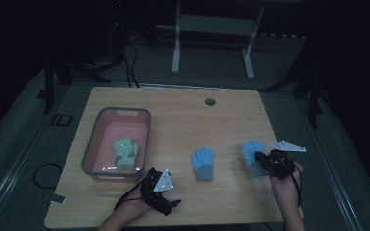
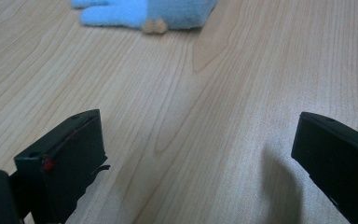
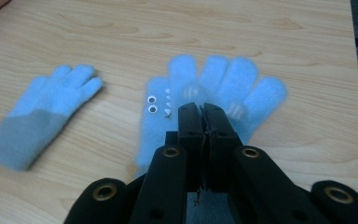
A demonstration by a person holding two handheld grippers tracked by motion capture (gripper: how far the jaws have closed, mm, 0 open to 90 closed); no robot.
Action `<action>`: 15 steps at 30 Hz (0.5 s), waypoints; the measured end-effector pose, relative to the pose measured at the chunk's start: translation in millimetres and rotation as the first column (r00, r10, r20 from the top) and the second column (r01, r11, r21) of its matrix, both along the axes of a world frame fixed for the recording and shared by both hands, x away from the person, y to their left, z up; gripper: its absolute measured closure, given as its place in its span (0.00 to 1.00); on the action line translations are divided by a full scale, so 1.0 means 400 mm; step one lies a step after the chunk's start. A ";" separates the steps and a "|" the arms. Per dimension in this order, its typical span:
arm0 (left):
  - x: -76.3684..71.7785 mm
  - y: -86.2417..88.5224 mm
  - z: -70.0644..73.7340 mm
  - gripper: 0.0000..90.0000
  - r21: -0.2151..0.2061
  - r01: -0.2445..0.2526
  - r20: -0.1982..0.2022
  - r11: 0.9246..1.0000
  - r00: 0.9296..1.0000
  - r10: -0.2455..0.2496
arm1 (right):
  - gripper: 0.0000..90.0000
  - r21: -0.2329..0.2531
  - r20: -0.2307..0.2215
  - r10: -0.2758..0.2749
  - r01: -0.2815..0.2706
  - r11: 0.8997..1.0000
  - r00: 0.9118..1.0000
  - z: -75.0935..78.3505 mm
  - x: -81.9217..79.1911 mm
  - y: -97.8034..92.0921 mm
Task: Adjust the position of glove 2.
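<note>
Work in hand: gathering small gloves into the pink basket, which already has a green glove inside.
Right gripper: jaws pressed together over the palm of the blue monster-face glove; whether fabric is pinched, I cannot tell.
That glove: at 4 o'clock on the table, fingers toward 12.
Left gripper: jaws spread wide, nothing between them, at 7 o'clock.
Second blue glove: lies flat near 6.
Handling: probably light, soft, limp knit; best pinched mid-palm or at the cuff.

1. A dim lab or recording room, not a home.
2. Lone wooden table on grey floor matting.
3. Black cables trail at upper left.
4. White metal frame stands at top centre.
</note>
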State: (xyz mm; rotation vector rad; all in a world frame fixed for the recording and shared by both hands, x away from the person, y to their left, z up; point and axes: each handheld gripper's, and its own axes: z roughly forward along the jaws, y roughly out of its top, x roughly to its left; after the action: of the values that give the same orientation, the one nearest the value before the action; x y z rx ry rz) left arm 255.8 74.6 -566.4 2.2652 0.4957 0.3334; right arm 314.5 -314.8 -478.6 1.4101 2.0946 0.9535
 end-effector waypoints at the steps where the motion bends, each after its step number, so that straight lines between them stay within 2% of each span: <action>1: 0.000 0.000 0.000 0.03 -0.002 0.000 0.000 1.000 1.000 0.000 | 0.97 -0.003 -0.004 0.000 0.000 1.000 1.000 -0.001 0.001 0.010; 5: 0.000 0.000 0.002 0.03 -0.002 0.000 0.001 1.000 1.000 0.000 | 0.97 0.002 -0.028 -0.024 0.024 1.000 0.999 -0.013 0.001 0.048; 10: 0.000 0.000 0.002 0.03 0.002 0.003 0.003 1.000 1.000 -0.003 | 0.97 0.033 -0.040 -0.030 0.031 0.999 0.999 -0.032 0.000 0.089; 15: 0.000 0.001 0.001 0.03 -0.005 0.002 -0.003 1.000 1.000 -0.002 | 0.97 -0.018 -0.026 -0.037 0.036 0.999 0.999 -0.058 0.001 0.136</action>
State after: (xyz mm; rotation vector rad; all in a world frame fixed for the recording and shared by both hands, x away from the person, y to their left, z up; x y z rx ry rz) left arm 255.9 75.1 -566.2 2.2620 0.4948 0.3272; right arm 315.1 -260.6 -501.7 1.4547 2.0837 0.9049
